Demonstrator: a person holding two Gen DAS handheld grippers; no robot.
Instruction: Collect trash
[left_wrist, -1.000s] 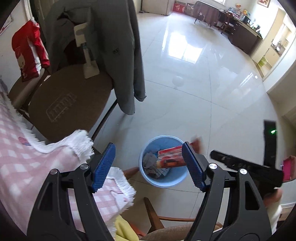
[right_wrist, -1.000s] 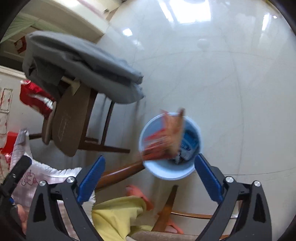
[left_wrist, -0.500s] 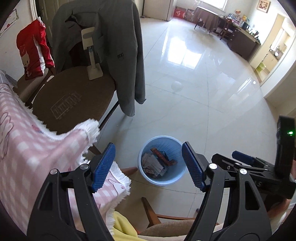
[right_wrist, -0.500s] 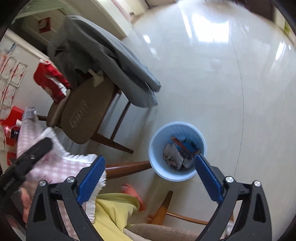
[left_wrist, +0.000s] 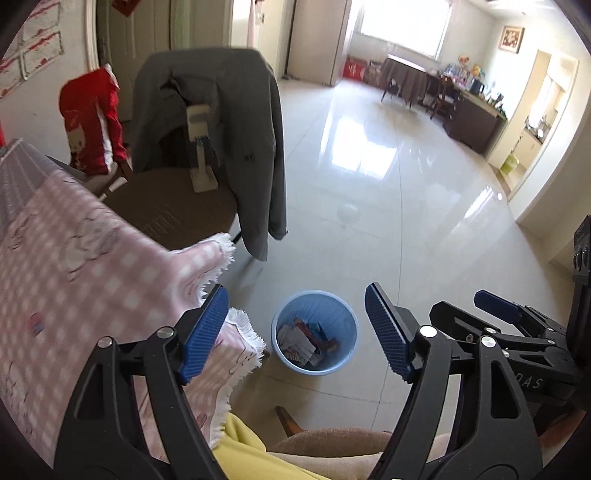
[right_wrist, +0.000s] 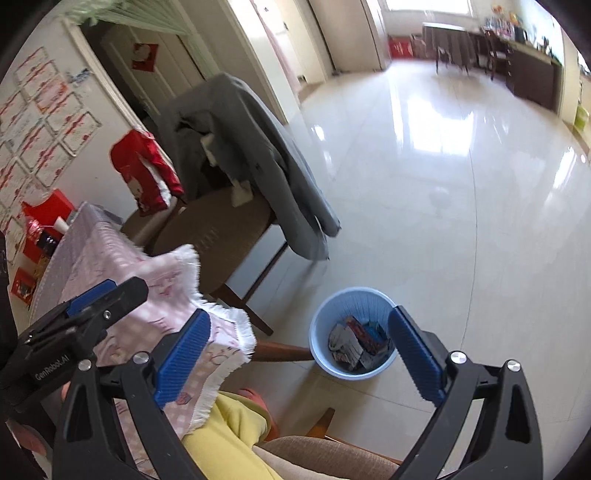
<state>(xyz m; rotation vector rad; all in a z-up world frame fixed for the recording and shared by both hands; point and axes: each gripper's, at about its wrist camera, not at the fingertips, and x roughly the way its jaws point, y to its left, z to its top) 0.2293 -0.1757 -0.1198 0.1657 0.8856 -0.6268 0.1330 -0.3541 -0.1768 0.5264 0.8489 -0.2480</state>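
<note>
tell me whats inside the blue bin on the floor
Inside the blue bin lies a loose pile of crumpled wrappers, grey, red and blue. They cover the bottom, so anything under them is hidden.

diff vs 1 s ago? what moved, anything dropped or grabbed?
The red snack wrapper that was falling at the rim a second ago now lies in the blue bin with the other trash. Both the left gripper and the right gripper pulled up and back, so the bin looks smaller; both are empty and open. Bin, chair and grey jacket stayed put.
</note>
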